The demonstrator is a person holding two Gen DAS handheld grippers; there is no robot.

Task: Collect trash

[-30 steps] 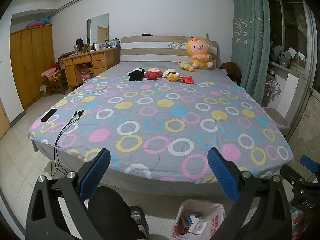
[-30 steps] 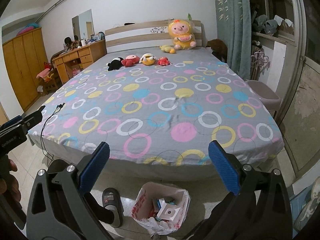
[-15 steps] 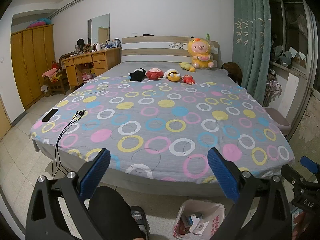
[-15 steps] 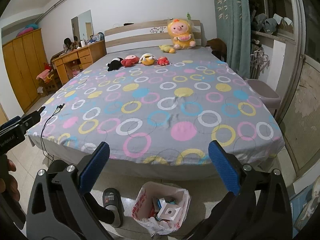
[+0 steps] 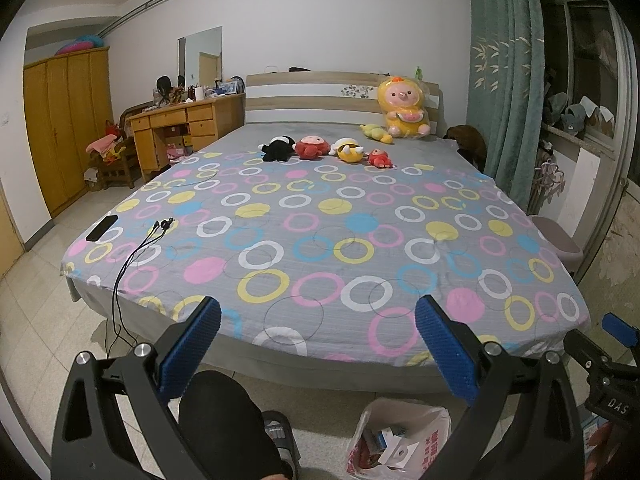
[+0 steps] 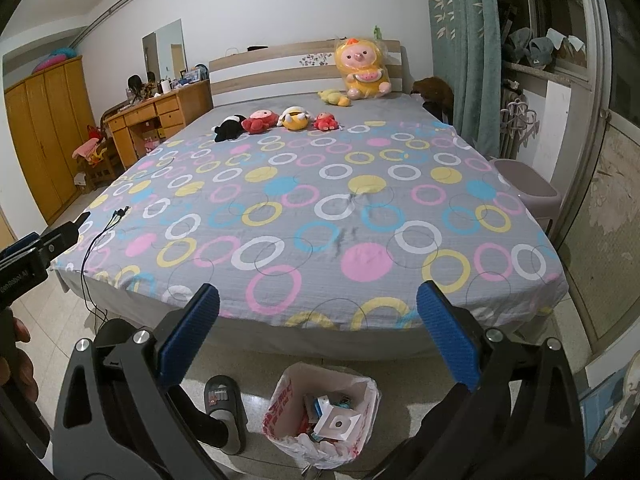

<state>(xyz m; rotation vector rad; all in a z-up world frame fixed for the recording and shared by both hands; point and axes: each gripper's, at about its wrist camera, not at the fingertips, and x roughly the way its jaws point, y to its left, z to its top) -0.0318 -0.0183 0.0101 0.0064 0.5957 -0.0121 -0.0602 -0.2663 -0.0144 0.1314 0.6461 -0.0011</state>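
Not much has moved since a second ago: both views have tipped up just a tiny bit, so the bed [image 6: 320, 200] sits a little lower in the picture, and the trash bag is in the same spot.

The trash bag [image 6: 322, 420] stands on the floor right at the foot of the bed, beside a black slipper [image 6: 222, 402]. It already has boxes and wrappers in it, so the job looks mostly done. No loose trash shows on the bed cover. On it lie only soft toys [image 5: 320, 148], a dark phone-like thing [image 5: 102, 228] and a thin cable [image 5: 136, 248]. The floor is partly hidden, so some bits may be left there.

The left gripper [image 5: 318, 344] and the right gripper [image 6: 318, 334] are both held level above the bag, pointing at the bed. The jaws of each one stand wide apart and hold nothing.
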